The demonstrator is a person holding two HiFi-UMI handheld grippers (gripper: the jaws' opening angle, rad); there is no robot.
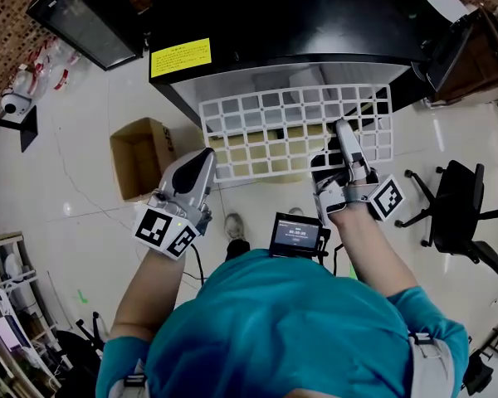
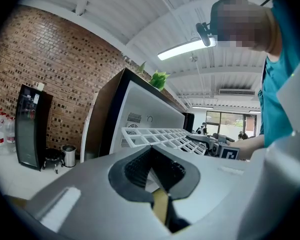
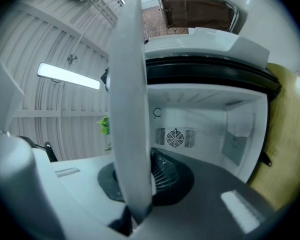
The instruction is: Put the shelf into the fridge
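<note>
1. Your left gripper [image 1: 207,156], clenched with nothing seen between its jaws, sits at the white plastic grid shelf's [image 1: 270,131] left edge, likely steadying it.
2. The shelf lies level, far edge at the open black fridge's [image 1: 299,15] mouth.
3. Your right gripper [image 1: 343,133] clamps its near edge, carrying it.

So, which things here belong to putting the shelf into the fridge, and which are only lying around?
For the job: shelf, fridge, right gripper shut on the shelf, left gripper shut and empty.
Lying about: cardboard box, office chair, small black cooler.
</note>
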